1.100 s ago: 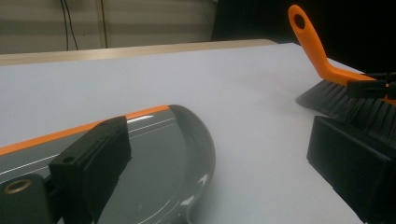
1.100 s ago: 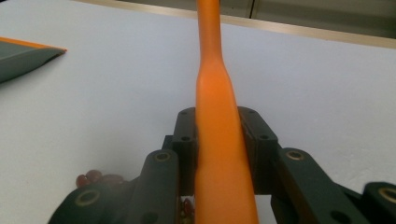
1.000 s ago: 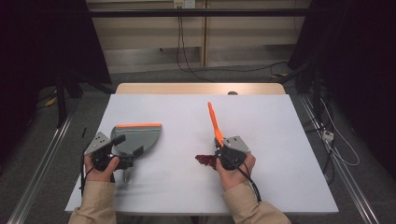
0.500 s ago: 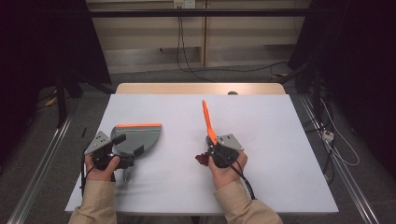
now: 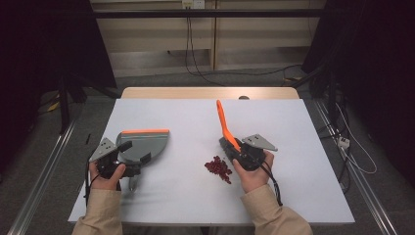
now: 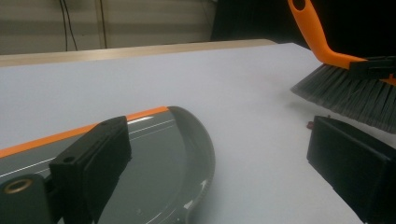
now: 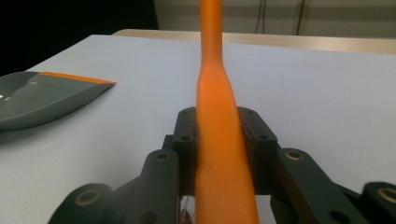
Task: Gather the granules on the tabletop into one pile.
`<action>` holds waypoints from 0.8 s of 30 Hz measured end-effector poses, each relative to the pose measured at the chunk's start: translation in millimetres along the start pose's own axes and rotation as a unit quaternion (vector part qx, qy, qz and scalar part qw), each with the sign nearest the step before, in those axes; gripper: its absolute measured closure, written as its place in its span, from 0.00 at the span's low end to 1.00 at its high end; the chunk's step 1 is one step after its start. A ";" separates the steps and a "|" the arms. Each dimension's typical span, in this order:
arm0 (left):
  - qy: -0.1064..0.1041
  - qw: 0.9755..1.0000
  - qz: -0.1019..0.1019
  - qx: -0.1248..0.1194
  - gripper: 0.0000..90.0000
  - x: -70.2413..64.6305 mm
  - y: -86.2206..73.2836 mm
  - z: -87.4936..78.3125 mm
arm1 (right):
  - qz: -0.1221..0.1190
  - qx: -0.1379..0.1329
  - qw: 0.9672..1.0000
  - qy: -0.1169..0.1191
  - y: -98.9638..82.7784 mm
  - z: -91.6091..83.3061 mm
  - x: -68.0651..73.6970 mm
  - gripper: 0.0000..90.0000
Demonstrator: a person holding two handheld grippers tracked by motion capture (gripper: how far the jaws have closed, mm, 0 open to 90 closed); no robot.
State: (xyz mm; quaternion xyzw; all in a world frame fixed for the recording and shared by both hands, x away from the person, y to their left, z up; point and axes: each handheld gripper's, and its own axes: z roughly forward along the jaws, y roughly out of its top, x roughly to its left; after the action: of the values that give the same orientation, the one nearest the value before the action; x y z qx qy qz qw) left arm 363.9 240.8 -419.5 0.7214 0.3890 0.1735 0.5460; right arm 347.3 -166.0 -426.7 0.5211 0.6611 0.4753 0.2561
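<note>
Orange-handled brush (image 5: 224, 122) clamped at its handle in right hand-held gripper (image 5: 238, 149), angled up over white bench (image 5: 293, 147); red crumb pile (image 5: 218, 167) lies just left of it, nothing blocking. No readable writing. Left hand-held gripper (image 5: 131, 157) jaws wide open, over near part of grey dustpan (image 5: 147, 142), touching unclear

Left hand-held gripper (image 5: 128, 157) low, jaws spread apart; right hand-held gripper (image 5: 234, 147) jaws clamped, forearms bent inward.
</note>
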 end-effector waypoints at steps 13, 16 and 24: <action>0.000 1.000 0.002 0.002 0.07 -0.3 -0.2 0.3 | -0.033 0.007 0.999 0.022 8.7 -0.2 -25.4 0.79; 0.000 1.000 0.002 0.003 0.07 0.1 -0.3 0.6 | -0.047 0.018 0.999 0.005 1.0 5.1 -27.5 0.79; 0.000 1.000 0.002 0.004 0.07 0.2 -0.4 0.8 | -0.087 0.022 0.996 0.025 -11.3 9.1 -1.4 0.79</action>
State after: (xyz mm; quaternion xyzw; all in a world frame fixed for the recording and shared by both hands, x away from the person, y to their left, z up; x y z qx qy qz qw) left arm 364.4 240.5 -420.1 0.7242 0.3883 0.1732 0.5429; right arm 350.3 -164.0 -440.8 0.4554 0.7201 0.4495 0.2684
